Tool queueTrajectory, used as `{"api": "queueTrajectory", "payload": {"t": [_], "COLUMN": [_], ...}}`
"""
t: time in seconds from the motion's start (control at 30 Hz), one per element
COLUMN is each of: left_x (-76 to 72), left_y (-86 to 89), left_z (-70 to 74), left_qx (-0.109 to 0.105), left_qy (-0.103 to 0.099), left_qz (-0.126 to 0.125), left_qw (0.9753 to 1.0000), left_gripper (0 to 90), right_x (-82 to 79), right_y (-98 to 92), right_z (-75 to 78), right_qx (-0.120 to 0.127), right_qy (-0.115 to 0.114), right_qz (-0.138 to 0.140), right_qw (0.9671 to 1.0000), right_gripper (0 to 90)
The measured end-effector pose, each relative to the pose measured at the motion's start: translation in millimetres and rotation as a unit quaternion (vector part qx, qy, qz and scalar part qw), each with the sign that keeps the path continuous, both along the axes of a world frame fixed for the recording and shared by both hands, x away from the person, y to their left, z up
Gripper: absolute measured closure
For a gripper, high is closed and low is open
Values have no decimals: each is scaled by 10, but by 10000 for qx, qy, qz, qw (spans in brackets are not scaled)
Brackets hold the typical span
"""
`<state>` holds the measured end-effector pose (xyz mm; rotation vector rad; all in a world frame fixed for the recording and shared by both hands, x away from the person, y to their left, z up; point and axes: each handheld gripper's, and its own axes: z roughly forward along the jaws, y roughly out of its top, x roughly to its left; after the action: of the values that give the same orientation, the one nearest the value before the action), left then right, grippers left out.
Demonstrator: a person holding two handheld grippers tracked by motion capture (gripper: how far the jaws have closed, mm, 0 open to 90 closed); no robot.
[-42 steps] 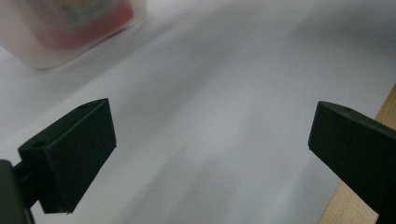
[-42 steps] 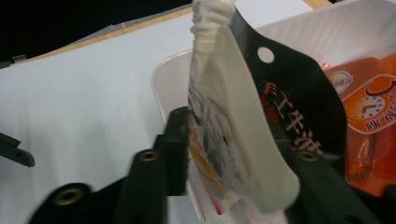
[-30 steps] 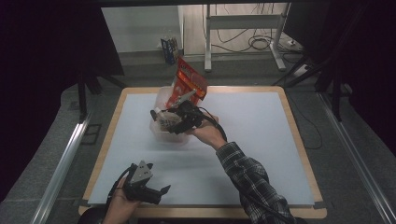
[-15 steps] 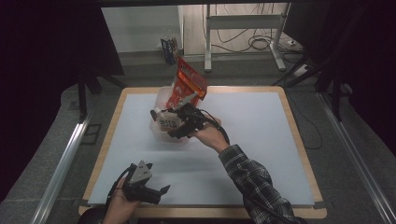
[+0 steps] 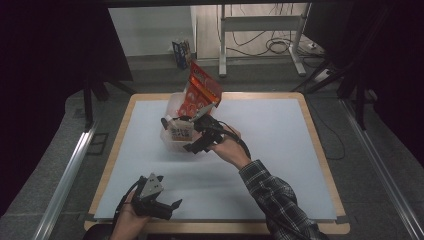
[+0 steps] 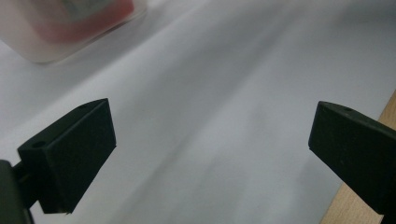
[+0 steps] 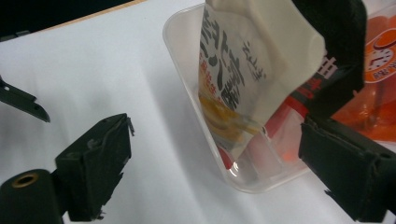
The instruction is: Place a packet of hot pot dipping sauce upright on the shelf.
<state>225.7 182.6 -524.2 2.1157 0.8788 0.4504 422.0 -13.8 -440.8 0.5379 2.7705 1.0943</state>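
a clear tub (image 5: 176, 141) sits on the white-topped table (image 5: 280, 150).

Pouches (image 5: 200, 90) seemingly stand in tub (image 5: 167, 137); table (image 5: 280, 150) beneath.

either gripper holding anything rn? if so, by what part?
Nothing held. Left gripper is open over bare table; right gripper is open beside the clear tub with the white pouch.

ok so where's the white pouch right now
In the high view the white pouch stands in the clear tub at the table's far left, beside the red packet, just ahead of the right gripper.
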Motion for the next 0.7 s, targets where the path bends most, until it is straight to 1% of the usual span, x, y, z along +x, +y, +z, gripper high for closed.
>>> {"api": "queueTrajectory", "payload": {"t": [0.13, 0.3, 0.37, 0.4, 0.57, 0.67, 0.7], "left_x": [-4, -9, -10, -11, -15, -17, -17], "left_y": [-1, -1, 2, 3, 6, 5, 4], "left_z": [-5, -5, -3, -3, -2, -4, -5], "left_qx": [21, 39, 33, 34, 54, 66, 71], "left_qy": [-5, -25, -36, -38, -53, -65, -70], "left_qz": [-7, -6, 0, 4, 9, 8, 7], "left_qw": [10000, 10000, 10000, 10000, 10000, 10000, 10000], "left_gripper": [5, 5, 5, 5, 5, 4, 4], "right_x": [-19, -31, -42, -50, -108, -135, -148], "right_y": [-37, -96, -117, -127, -176, -211, -226], "right_z": [3, 4, 2, -2, -33, -48, -55], "right_qx": [54, 168, 196, 195, 164, 169, 188], "right_qy": [-41, -14, 43, 47, -73, -61, -18], "right_qz": [-32, -70, -93, -98, -91, -122, -153], "right_qw": [10000, 9998, 9998, 9998, 9998, 9998, 9997], "right_gripper": [73, 46, 37, 29, 9, 1, 0]}}
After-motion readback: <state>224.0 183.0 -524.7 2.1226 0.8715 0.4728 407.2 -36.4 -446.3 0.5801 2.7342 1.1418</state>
